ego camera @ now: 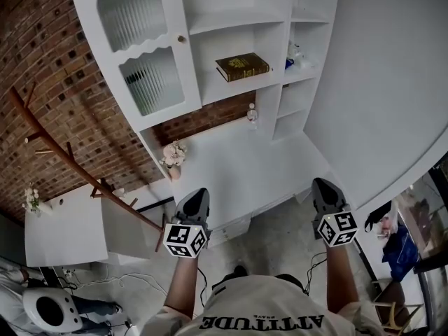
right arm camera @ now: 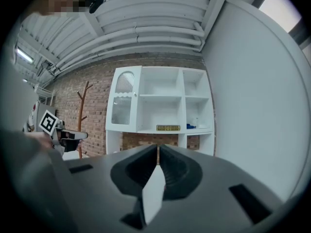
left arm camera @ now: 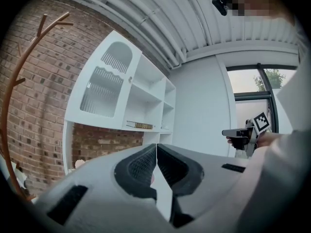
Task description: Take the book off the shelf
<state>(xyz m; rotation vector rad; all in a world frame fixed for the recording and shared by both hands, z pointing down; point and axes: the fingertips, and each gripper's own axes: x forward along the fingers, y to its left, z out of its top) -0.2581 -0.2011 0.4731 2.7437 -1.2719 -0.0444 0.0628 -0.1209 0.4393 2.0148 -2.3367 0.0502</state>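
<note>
Both tools have their jaws pressed together on nothing. The left tool (ego camera: 197, 196) and right tool (ego camera: 324, 185) are held low and pointed at the white wooden shelf unit (ego camera: 231, 87), well apart from it, seemingly lining up a reach. A dark brown gilt-lettered book (ego camera: 242, 66) lies flat in the middle compartment, spine outward, which should let opened jaws pinch its thickness.
</note>
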